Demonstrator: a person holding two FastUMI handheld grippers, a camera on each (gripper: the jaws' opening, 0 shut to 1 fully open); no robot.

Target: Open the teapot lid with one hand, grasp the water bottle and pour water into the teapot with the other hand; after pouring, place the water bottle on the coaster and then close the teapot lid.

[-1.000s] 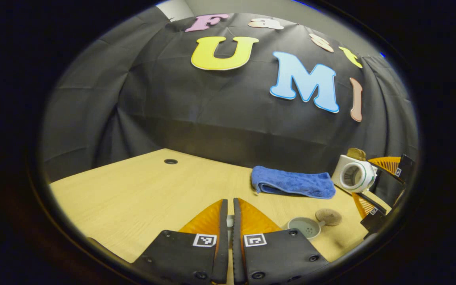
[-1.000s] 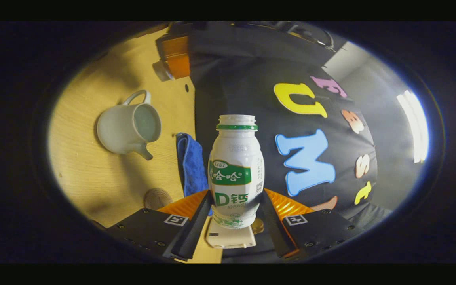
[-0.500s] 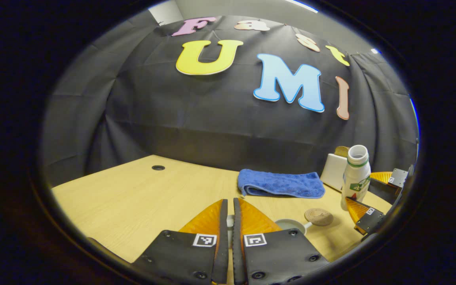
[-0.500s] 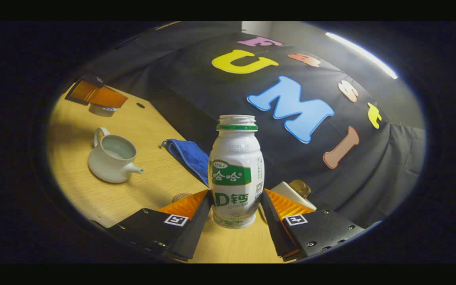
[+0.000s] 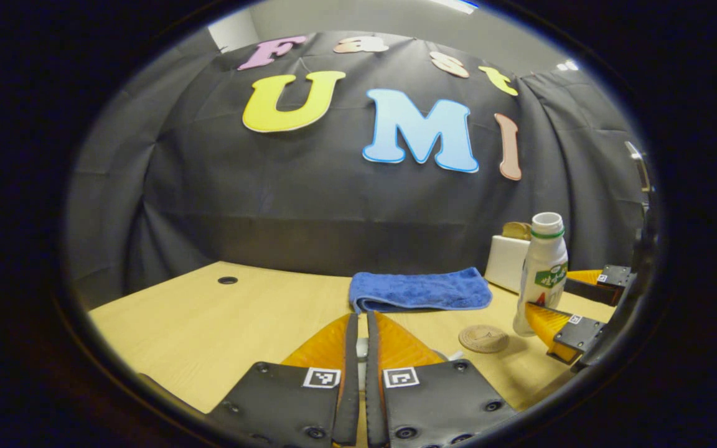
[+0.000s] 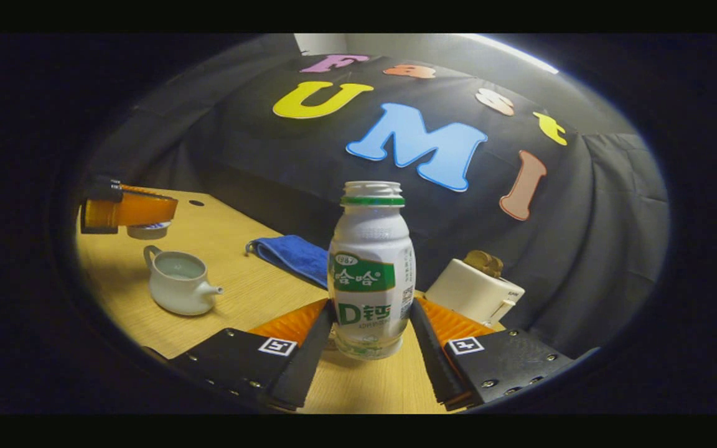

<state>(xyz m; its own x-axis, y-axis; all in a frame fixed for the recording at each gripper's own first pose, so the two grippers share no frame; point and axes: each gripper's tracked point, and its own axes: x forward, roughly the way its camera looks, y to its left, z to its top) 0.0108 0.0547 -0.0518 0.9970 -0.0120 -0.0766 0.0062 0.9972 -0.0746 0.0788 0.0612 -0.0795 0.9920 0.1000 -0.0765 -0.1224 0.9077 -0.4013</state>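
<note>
bottle: the white plastic water bottle with a green label and an open mouth (image 6: 371, 267) stands upright at the centre of the right gripper view, held that way probably so nothing spills on its way to the coaster; in the left gripper view it is at 3 o'clock (image 5: 542, 274).
right gripper: the right gripper (image 6: 371, 336) has its two fingers pressed against the bottle's lower body from either side, spread just to the bottle's width; whether the base already touches the wooden table (image 6: 234, 292) cannot be told.
coaster: the round brown cork coaster (image 5: 483, 338) lies bare on the table at 4 o'clock in the left gripper view, just beside the bottle's foot, so the bottle is judged not yet on it.
teapot: the pale ceramic teapot with a short spout and loop handle (image 6: 178, 287) sits at 9 o'clock in the right gripper view, mouth uncovered, water showing inside.
lid: the small white teapot lid (image 6: 147, 231) hangs in the left gripper (image 6: 128, 211) at 10 o'clock, up and behind the teapot, kept clear for pouring.
left gripper pose: level, pointing across the table, fingers (image 5: 351, 348) nearly together with a sliver of the lid between them.
others: a folded blue towel (image 5: 419, 290) and a white box-shaped appliance (image 6: 473, 291) lie toward the back wall.
</note>
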